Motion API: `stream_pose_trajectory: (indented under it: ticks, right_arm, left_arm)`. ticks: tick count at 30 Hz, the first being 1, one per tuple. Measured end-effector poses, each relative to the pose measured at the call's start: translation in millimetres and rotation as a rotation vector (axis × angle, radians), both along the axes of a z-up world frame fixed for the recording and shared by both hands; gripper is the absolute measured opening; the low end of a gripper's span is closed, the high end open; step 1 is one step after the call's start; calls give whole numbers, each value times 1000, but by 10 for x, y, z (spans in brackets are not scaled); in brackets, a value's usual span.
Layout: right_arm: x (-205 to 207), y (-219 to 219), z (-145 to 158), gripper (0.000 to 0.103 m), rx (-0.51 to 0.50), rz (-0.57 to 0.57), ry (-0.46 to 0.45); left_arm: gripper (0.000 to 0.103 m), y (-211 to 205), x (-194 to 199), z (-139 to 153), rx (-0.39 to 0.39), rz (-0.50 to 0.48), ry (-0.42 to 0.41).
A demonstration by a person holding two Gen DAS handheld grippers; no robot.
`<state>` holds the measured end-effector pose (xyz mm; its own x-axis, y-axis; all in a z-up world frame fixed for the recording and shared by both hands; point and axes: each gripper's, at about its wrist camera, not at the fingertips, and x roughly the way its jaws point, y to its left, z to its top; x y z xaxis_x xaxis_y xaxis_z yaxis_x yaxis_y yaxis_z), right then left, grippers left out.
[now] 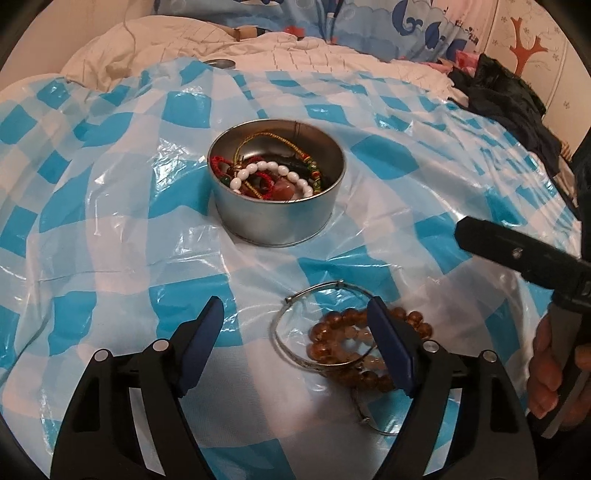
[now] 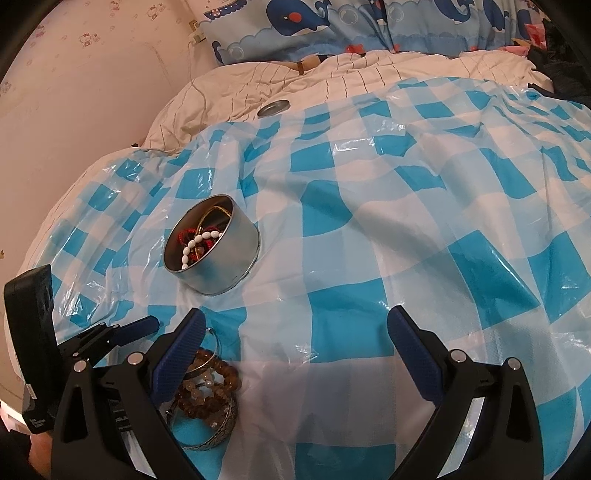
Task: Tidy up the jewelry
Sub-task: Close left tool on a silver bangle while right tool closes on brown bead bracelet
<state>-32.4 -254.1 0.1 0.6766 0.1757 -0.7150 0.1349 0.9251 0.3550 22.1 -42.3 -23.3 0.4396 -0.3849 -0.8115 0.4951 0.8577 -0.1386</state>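
1. Blue-padded and black-framed, the left gripper (image 1: 295, 325) points down at the bed with its jaws spread wide; nothing is clamped between the pads.
2. Just ahead of its right finger (image 1: 388, 347) lies a small heap of jewelry: a thin silver wire bangle (image 1: 291, 314) resting over an amber bead bracelet (image 1: 332, 343). The finger covers part of the beads in the left wrist view, and whether it touches them cannot be told.
3. Under that heap, as the right wrist view shows, sits a broader engraved metal bangle (image 2: 221, 432).
4. Off to the right of the left gripper, a hand (image 1: 554, 373) holds the handle of the other tool.
5. That right gripper (image 2: 295, 332) also stands open with empty jaws, over bare cloth; the jewelry heap lies beside its left finger (image 2: 177, 354), outside the gap.
6. Beneath both tools spreads a blue and white checked plastic sheet (image 1: 110, 229).
7. Farther ahead of the left gripper stands a round metal tin (image 1: 277, 221), upright and uncovered, holding a white bead bracelet (image 1: 273, 175), red cord pieces and a gold cord.
8. Beyond the tin, at the far edge of the sheet, lies a round metal lid (image 2: 273, 108) on a pale striped quilt (image 1: 332, 55).
9. Farthest off is whale-print bedding (image 2: 332, 26).
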Motion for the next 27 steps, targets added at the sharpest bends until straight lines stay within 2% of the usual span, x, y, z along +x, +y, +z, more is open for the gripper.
stream_pose_trajectory:
  ticks: [3, 8, 10, 11, 18, 20, 27]
  right_arm:
    - [7, 12, -10, 95, 5, 3, 4]
    - [16, 10, -25, 95, 11, 5, 10]
    - [17, 9, -26, 95, 12, 6, 11]
    - [13, 11, -28, 95, 12, 7, 11]
    - [18, 53, -41, 95, 12, 31, 17]
    - [29, 129, -47, 95, -1, 69, 24]
    - [-16, 813, -125, 95, -188, 358, 36]
  left_arm:
    - [85, -69, -55, -1, 12, -33, -12]
    - [85, -191, -91, -63, 72, -66, -29]
    - [73, -179, -67, -74, 57, -55, -18]
    - [60, -167, -49, -79, 46, -54, 1]
    - [59, -44, -59, 31, 5, -47, 11]
    - [59, 36, -45, 96, -15, -31, 5]
    - [59, 418, 35, 286, -36, 56, -20]
